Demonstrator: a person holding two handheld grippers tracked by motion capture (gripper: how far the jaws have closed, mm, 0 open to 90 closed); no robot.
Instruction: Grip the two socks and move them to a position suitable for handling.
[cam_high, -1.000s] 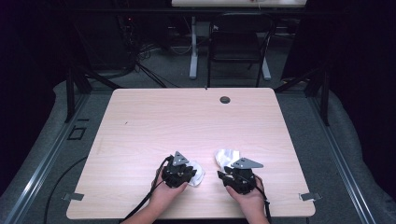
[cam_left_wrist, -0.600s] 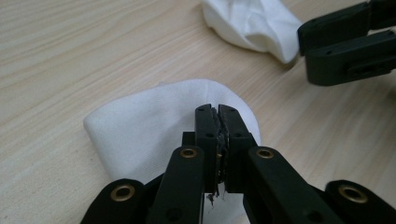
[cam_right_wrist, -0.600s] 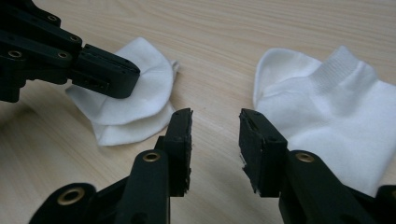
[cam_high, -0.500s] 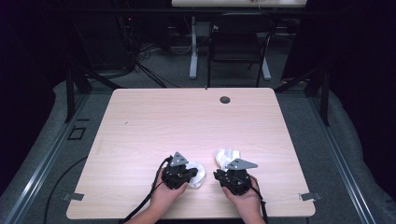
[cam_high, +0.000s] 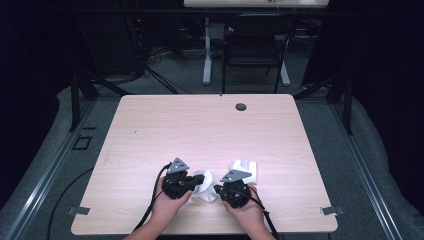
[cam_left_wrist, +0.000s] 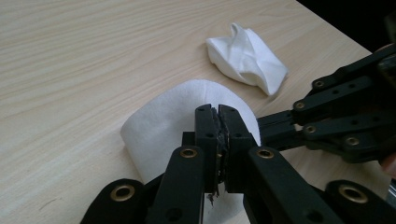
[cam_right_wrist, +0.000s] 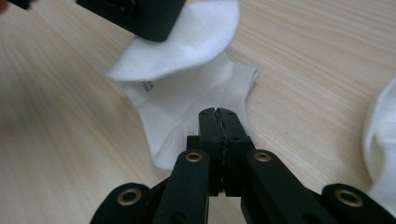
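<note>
Left gripper (cam_left_wrist: 218, 112) clamped on white sock (cam_left_wrist: 163, 126), right gripper (cam_right_wrist: 218, 113) just closed on same sock; second sock (cam_left_wrist: 247, 56) well beyond fingertips.

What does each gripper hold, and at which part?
Both grip the near white sock: the left gripper pinches its raised, folded-over end, the right gripper its flat end near the edge. The other sock lies free.

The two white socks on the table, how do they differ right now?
The near sock lies between the hands, spread and partly lifted, with the left tool and the right tool each shut on it. The far sock lies crumpled on the table beyond the right tool, with no tool on it. Both are white fabric, near the table's front edge.
</note>
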